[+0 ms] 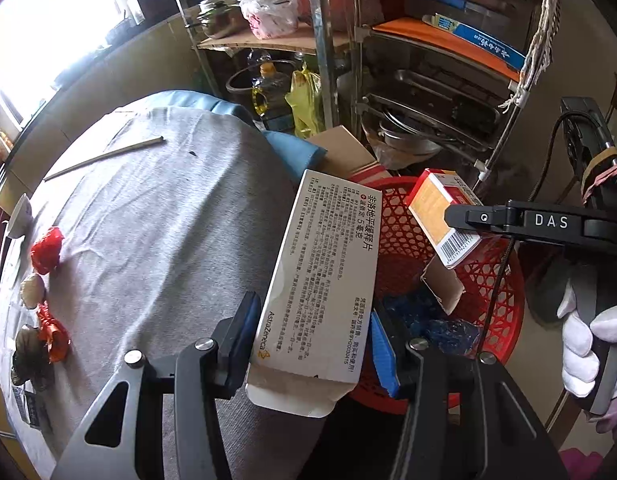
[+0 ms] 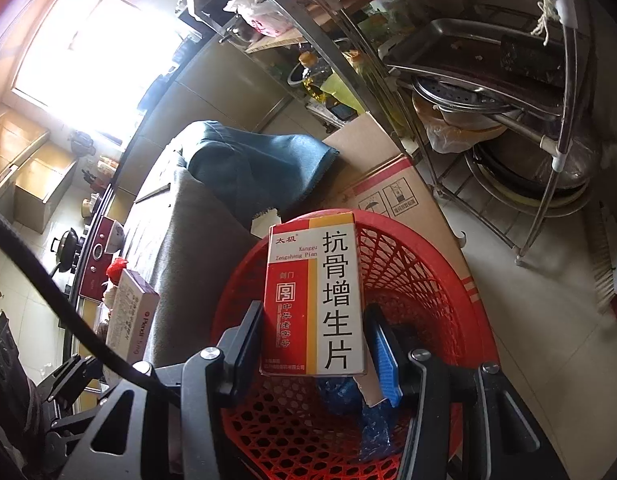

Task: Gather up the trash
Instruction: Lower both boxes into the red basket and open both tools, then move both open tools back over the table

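Observation:
My left gripper point(image 1: 314, 334) is shut on a long white medicine box point(image 1: 322, 276) with printed text, held at the table's right edge beside the red mesh basket point(image 1: 496, 280). Over that red mesh basket point(image 2: 408, 276) my right gripper point(image 2: 314, 340) is shut on a red, yellow and white medicine box point(image 2: 316, 296). The same box point(image 1: 436, 216) shows in the left wrist view, pinched by the right gripper point(image 1: 464, 220), which a white-gloved hand point(image 1: 584, 348) carries. Blue plastic wrappers point(image 2: 368, 412) and a cardboard scrap lie inside the basket.
A grey cloth point(image 1: 156, 240) covers the table, with red wrappers point(image 1: 46, 250), nut shells and a chopstick point(image 1: 104, 158) on it. A cardboard carton point(image 2: 392, 188) and a metal rack point(image 2: 488, 92) of pans stand behind the basket. Blue fabric point(image 2: 252, 164) hangs off the table corner.

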`<move>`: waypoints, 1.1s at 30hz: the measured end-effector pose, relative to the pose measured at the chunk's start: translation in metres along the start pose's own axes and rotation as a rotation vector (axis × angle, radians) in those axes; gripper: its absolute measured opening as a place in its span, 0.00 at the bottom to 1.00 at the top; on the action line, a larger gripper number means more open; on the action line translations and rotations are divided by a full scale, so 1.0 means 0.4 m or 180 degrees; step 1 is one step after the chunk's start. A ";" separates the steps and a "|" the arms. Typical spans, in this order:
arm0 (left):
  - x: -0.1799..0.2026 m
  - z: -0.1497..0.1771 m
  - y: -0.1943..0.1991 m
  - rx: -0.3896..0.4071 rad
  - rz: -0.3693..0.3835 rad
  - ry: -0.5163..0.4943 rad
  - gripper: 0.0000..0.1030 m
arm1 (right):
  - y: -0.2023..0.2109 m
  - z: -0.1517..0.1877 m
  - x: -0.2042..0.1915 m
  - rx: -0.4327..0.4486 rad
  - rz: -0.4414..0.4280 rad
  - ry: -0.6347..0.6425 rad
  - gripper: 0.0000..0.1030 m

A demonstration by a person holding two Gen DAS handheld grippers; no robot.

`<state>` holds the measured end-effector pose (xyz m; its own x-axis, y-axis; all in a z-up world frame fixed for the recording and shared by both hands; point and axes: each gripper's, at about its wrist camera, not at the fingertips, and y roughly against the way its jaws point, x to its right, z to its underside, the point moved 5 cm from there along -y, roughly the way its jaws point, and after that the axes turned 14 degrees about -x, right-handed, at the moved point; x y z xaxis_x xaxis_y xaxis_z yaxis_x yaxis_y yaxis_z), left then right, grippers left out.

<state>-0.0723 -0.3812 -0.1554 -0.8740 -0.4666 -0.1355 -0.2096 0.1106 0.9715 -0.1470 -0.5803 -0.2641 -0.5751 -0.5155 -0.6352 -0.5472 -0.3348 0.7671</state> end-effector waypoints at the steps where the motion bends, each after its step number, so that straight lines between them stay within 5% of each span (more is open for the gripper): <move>1: 0.002 0.000 -0.003 -0.0009 0.0010 -0.0006 0.52 | -0.002 -0.001 0.002 -0.0006 0.0000 -0.0006 0.51; 18: -0.022 0.014 -0.039 -0.0134 0.0175 0.0078 0.52 | -0.033 -0.004 0.012 -0.0221 -0.0104 -0.0156 0.55; 33: -0.178 0.087 0.064 0.0240 -0.0042 0.0620 0.52 | -0.031 0.013 -0.091 -0.0229 -0.0061 0.0111 0.55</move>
<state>-0.0307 -0.3145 -0.1277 -0.7712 -0.6286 -0.1007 -0.2590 0.1652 0.9516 -0.1223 -0.5533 -0.2511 -0.5428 -0.5351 -0.6473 -0.5122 -0.3999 0.7601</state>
